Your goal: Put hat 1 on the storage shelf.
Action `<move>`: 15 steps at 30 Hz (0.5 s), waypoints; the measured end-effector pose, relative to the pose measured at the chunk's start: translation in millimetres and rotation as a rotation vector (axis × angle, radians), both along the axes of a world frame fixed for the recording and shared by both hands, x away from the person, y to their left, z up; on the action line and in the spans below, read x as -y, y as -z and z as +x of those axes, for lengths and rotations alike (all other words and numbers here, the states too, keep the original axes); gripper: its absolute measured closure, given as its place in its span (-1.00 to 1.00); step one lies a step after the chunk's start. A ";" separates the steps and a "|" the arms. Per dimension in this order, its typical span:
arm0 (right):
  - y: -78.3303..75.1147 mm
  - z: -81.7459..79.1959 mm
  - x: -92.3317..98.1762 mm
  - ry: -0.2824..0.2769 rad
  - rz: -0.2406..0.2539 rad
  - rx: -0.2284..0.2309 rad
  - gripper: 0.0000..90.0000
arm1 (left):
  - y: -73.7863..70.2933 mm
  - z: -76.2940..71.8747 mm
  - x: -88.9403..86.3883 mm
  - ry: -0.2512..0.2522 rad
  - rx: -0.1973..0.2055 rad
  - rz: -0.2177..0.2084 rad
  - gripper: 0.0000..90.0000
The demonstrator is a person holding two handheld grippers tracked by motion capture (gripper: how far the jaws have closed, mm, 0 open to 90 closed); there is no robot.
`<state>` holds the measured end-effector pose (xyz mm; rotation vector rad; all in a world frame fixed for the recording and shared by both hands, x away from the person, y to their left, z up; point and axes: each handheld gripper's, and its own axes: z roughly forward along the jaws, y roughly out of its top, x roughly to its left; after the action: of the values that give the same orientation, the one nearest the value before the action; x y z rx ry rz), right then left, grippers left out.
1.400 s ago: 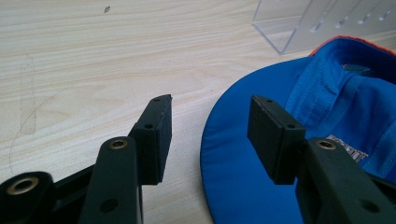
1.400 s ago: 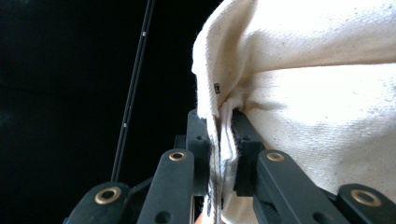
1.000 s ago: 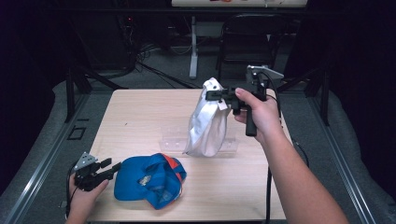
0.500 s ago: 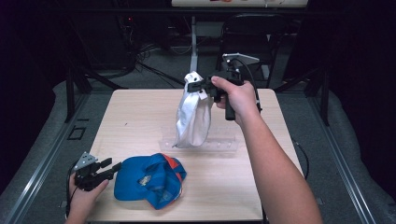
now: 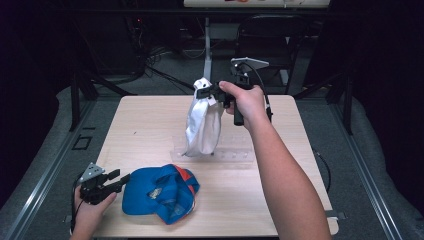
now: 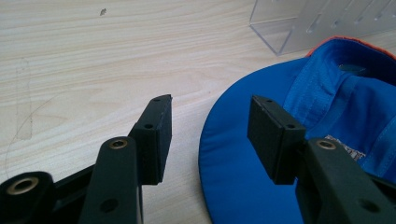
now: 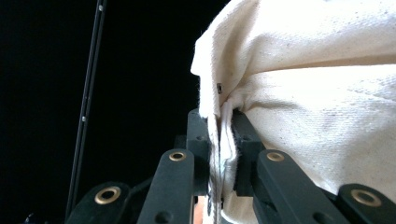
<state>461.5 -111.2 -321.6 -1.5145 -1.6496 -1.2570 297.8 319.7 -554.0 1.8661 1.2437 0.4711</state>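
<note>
A white cloth cap [image 5: 202, 125] hangs above the table's middle, pinched near its top by my right gripper [image 5: 204, 92]. The right gripper view shows that gripper [image 7: 221, 140] shut on a fold of the white cap [image 7: 317, 107]. The cap's lower end touches a clear plastic stand [image 5: 230, 156]. A blue cap with orange trim [image 5: 160, 192] lies upside down at the near left. My left gripper [image 5: 117, 179] rests by its brim, open. In the left gripper view, my left gripper [image 6: 210, 126] straddles the edge of the blue cap's brim [image 6: 233, 168] without pressing on it.
The wooden table [image 5: 140, 125] has bare room at its far left and right side. The clear stand's corner [image 6: 299, 28] lies just beyond the blue cap. Dark floor, cables and a chair [image 5: 270, 35] lie past the far edge.
My right gripper has carried the white cap leftward, from the table's right part to over the clear stand. The left gripper and blue cap have stayed put.
</note>
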 end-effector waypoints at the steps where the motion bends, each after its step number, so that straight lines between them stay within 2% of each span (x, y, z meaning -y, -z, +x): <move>1: 0.0 0.5 0.8 0.003 0.000 -0.001 0.80 | -0.1 0.0 0.2 0.000 0.000 0.000 0.12; 9: 6.0 6.6 3.0 0.018 -0.035 -0.009 0.80 | 0.0 0.0 1.1 0.003 0.000 0.004 0.12; 14: 13.7 10.6 -0.1 0.050 -0.007 -0.009 0.80 | -0.4 -0.3 1.7 0.005 0.005 0.002 0.12; 15: 15.3 11.2 -1.3 0.057 0.001 -0.009 0.80 | 0.3 -0.2 3.0 0.002 0.017 -0.005 0.12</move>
<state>472.7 -109.9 -336.9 -1.5742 -1.6106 -1.2789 297.6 316.7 -554.3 1.8555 1.2311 0.4815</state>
